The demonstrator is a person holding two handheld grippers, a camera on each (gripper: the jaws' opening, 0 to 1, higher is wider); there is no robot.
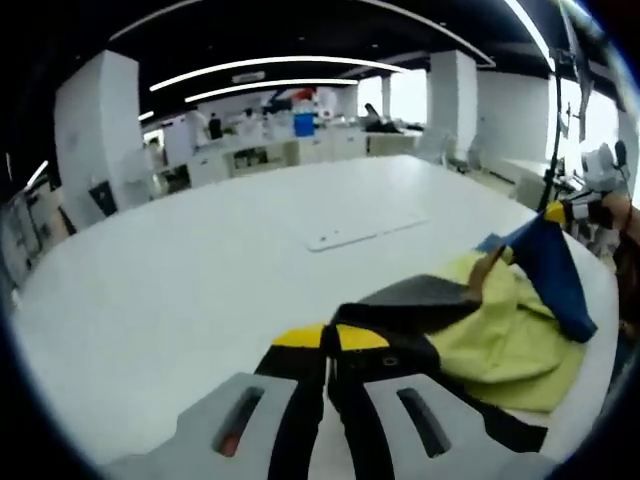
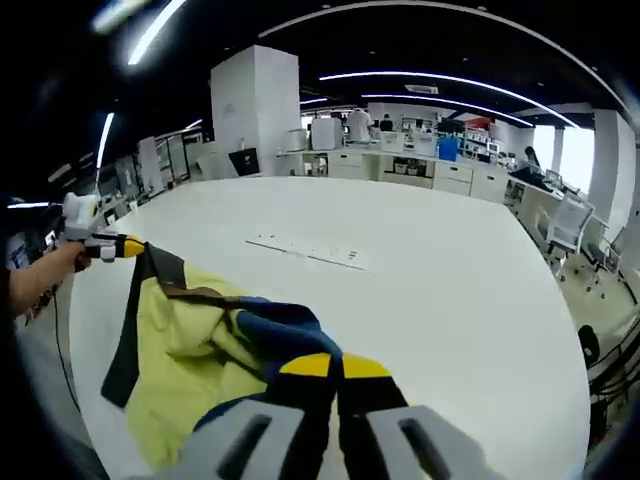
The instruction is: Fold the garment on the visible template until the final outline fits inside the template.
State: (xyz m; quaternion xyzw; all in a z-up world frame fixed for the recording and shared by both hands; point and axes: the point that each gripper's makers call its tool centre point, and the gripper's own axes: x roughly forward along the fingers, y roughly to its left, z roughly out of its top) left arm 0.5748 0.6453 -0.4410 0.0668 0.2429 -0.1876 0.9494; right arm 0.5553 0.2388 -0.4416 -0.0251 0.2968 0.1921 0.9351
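My left gripper (image 1: 328,372) and right gripper (image 2: 338,392) each have jaws clamped on an edge of the garment (image 2: 205,345), holding it spread low over the bench (image 2: 440,290), I judge to carry it toward the template (image 1: 365,231) beyond.

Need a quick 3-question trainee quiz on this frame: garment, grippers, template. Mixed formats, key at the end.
1. True or false: the garment already lies folded flat on the template.
2. Multiple choice: the garment's inner lining is (A) red, (B) yellow-green, (C) white.
3. Fill in: the left gripper and the right gripper are each shut on the ____.

Key:
1. False. It is bunched near the edge of the table, apart from the template.
2. B.
3. Garment. Each pair of jaws pinches fabric, and the cloth is stretched between them.
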